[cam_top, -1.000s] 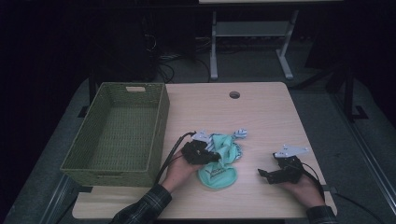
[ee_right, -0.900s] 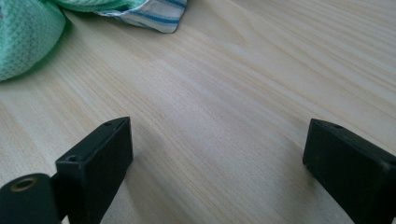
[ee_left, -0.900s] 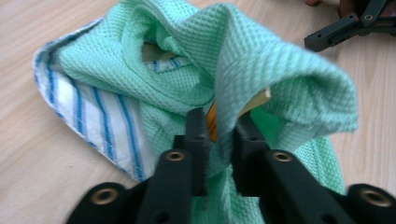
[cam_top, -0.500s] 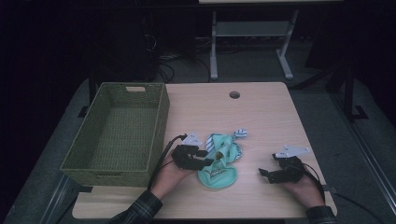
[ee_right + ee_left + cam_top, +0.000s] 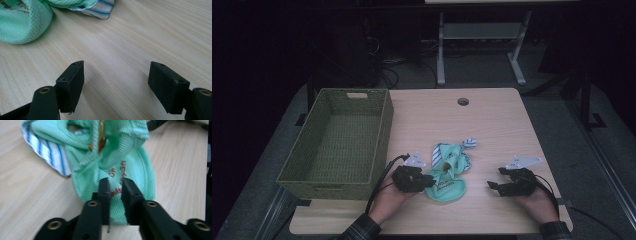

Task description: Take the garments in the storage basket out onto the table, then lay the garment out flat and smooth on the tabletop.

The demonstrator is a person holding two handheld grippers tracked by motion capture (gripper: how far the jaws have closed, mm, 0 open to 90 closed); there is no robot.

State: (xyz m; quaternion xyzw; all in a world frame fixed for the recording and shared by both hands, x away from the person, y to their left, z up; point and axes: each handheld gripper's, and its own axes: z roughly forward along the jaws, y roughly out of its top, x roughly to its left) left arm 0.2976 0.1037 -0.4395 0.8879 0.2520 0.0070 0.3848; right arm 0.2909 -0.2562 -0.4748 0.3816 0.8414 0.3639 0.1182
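Pinching the near edge of the mint-green garment (image 5: pixel 130 177), my left gripper (image 5: pixel 412 178) has its jaws nearly closed on the fabric, low and centre in the high view. My right gripper (image 5: pixel 117 87) rests on bare table (image 5: pixel 497 125) at lower right, jaws spread wide, holding nothing. Judging by the empty wicker basket (image 5: pixel 382 130) at left, the garment has yet to be moved anywhere. It lies crumpled, its long axis running from my left gripper toward the upper right.

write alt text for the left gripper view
The left tool's two black jaws pinch a fold of a mint green knit garment bearing reddish lettering and a blue-and-white striped trim, crumpled on a light wooden table.
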